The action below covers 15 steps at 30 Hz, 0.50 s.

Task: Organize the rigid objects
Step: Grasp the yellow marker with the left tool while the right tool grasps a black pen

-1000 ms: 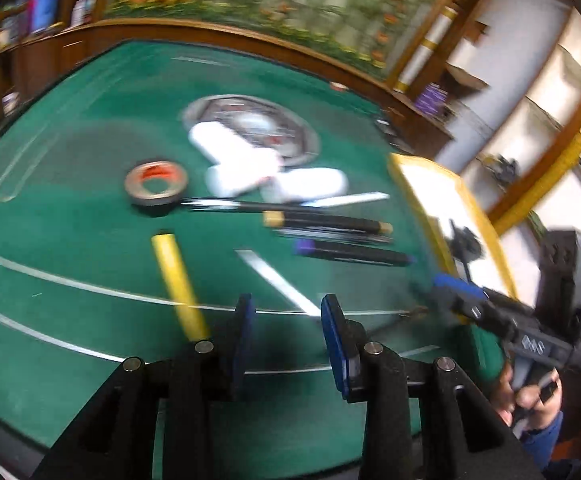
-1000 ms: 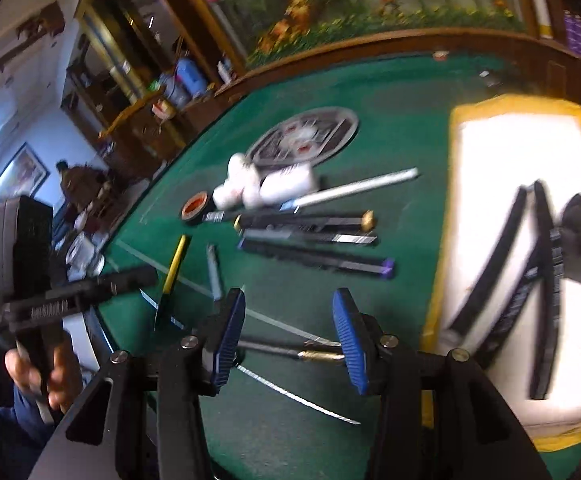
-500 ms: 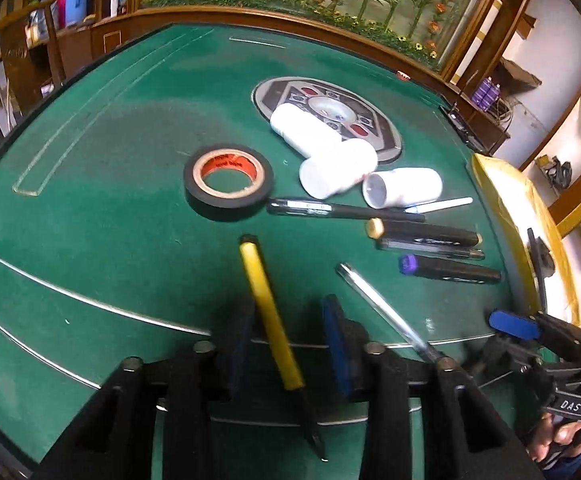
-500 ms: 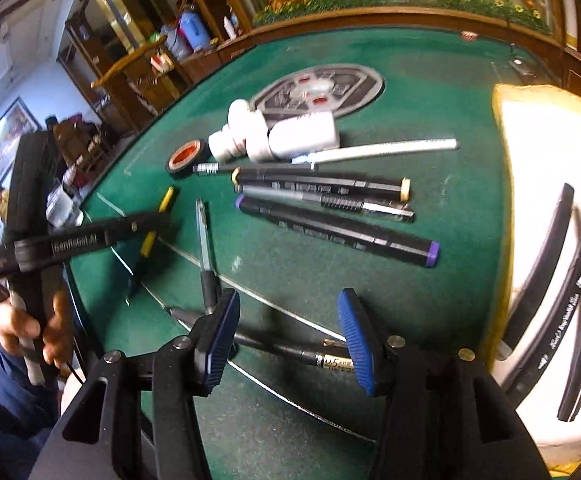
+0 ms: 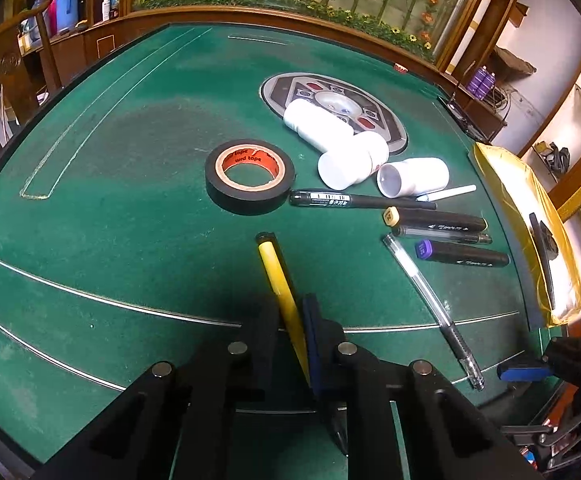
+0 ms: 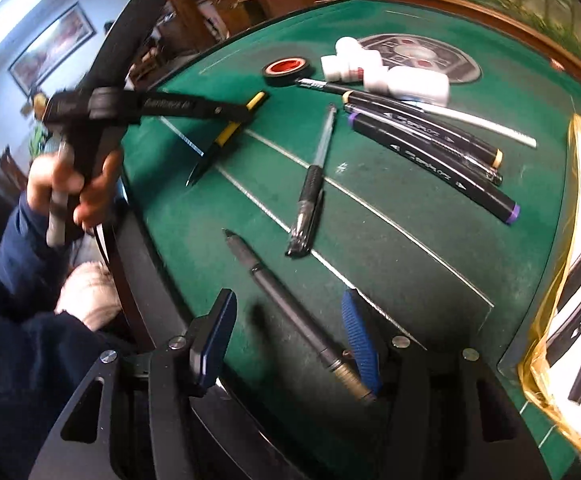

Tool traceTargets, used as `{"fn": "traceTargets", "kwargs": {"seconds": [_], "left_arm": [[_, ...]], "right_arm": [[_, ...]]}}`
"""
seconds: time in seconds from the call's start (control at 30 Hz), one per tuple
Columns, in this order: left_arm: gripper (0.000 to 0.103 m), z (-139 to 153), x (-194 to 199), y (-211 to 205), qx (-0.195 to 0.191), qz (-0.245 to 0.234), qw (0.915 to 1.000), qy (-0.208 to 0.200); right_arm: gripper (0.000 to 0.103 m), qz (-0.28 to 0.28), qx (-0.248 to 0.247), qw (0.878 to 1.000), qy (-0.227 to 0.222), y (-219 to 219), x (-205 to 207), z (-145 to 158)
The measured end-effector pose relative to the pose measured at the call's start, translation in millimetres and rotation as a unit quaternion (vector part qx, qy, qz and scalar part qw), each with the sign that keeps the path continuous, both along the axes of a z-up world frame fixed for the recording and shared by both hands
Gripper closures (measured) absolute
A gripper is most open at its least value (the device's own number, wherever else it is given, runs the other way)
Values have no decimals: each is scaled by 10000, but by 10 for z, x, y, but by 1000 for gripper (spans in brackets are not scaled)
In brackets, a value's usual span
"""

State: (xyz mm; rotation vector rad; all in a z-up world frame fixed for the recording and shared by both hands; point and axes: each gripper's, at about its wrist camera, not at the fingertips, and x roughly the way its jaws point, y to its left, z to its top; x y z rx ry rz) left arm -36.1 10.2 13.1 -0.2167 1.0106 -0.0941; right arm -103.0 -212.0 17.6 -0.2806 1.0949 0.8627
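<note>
The left gripper [image 5: 292,320] had just been closing, and its jaws stood narrow, clamped on the yellow pen [image 5: 280,280] partway along the barrel; the pen lay slanted on the green tabletop [image 5: 130,200], its dark tip pointing back under the gripper. The right gripper [image 6: 286,332] had just been opening; its jaws stood about half wide, astride the dark grey pen [image 6: 286,304] without pressing it. The pen's metal end lay against the blue right pad. Judgement: the left should lift straight, keeping the pen level, since an off-centre grip could let it pivot. The right should centre on the barrel before closing. The markers [image 6: 430,148] lay grouped beyond, a likely destination.
</note>
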Motion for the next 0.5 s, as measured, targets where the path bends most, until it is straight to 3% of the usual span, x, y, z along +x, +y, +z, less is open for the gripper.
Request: {"fn": "traceTargets", "kwargs": {"seconds": [0.07, 0.1, 0.13, 0.17, 0.5], "left_arm": [[89, 2, 15, -20, 63, -20, 10000, -13], [89, 3, 14, -34, 124, -45, 9999, -34], [89, 3, 6, -42, 151, -38, 9999, -58], [90, 1, 6, -45, 164, -40, 9998, -71], [90, -11, -21, -65, 251, -161, 9995, -127]], "right_arm": [[55, 167, -256, 9992, -241, 12, -38, -28], [68, 265, -542, 9970, -493, 42, -81, -43], [87, 291, -760, 9943, -685, 70, -106, -45], [91, 261, -833, 9934, -750, 80, -112, -37], [93, -159, -668, 9947, -764, 117, -62, -63]]}}
